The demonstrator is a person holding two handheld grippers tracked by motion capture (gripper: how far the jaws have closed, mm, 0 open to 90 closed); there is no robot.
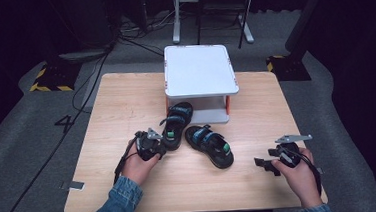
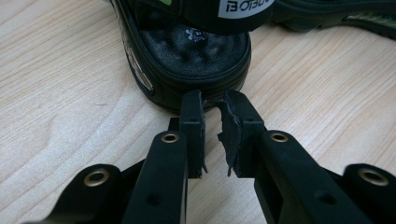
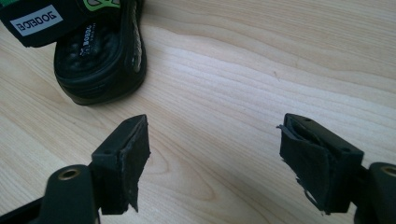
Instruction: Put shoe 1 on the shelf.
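Two black sandals with blue and green straps lie on the wooden table in front of a white shelf. The left sandal points towards the shelf; the right sandal lies slanted beside it. My left gripper is at the left sandal's near end. In the left gripper view its jaws stand almost together, tips against the sole rim of the sandal, nothing visibly between them. My right gripper hovers open right of the right sandal, which lies apart from it; its jaws are wide apart.
A white two-level shelf stands at the table's far middle, with the left sandal's far end near its lower level. Bare wood lies left, right and in front of the sandals. Cables and stands are on the floor beyond.
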